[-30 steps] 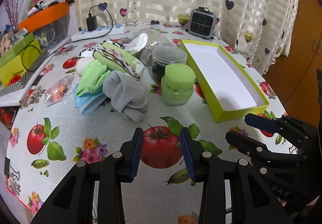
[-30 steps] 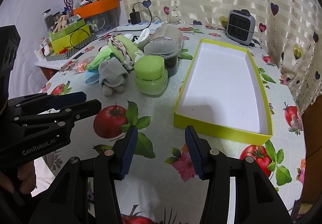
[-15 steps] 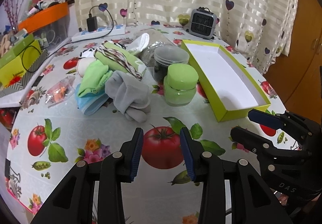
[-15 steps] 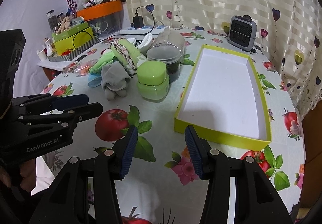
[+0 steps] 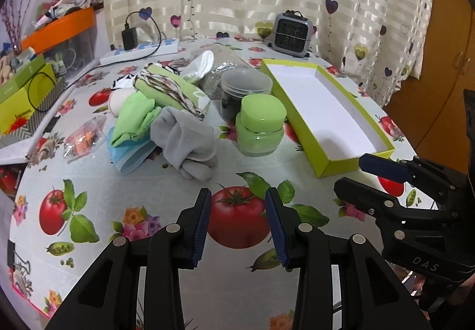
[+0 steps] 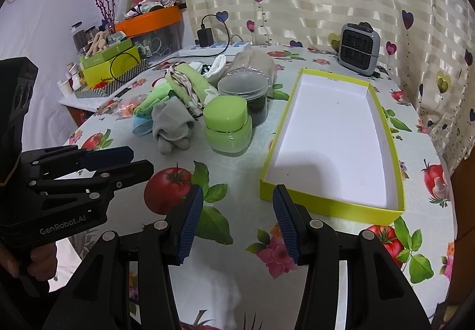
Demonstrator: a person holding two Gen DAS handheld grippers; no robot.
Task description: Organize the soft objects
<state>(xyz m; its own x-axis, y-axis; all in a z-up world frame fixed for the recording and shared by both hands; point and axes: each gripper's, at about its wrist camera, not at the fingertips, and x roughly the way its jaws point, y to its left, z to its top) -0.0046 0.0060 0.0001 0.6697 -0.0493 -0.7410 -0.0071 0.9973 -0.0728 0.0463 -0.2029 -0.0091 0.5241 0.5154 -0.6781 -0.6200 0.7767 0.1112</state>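
We held the left gripper (image 5: 238, 221) and the right gripper (image 6: 237, 218) low over the near edge of the round table with the tomato-print cloth (image 5: 89, 187), both with jaws apart and nothing between them. The soft things lay further in: a grey folded sock (image 5: 190, 143) nearest to us, touching a blue face mask (image 5: 130, 156) and a light green cloth (image 5: 133, 117). We judged that the sock should be taken first, by its free thick end, so the pile is not dragged. The pale green jar with a rounded lid (image 6: 227, 125) stood just beside the sock, between it and the empty yellow-green cardboard tray (image 6: 332, 205), so the carry should pass in front of the jar. Behind it stood a clear plastic jar (image 5: 246, 91), and far back a small grey heater (image 6: 359, 48).
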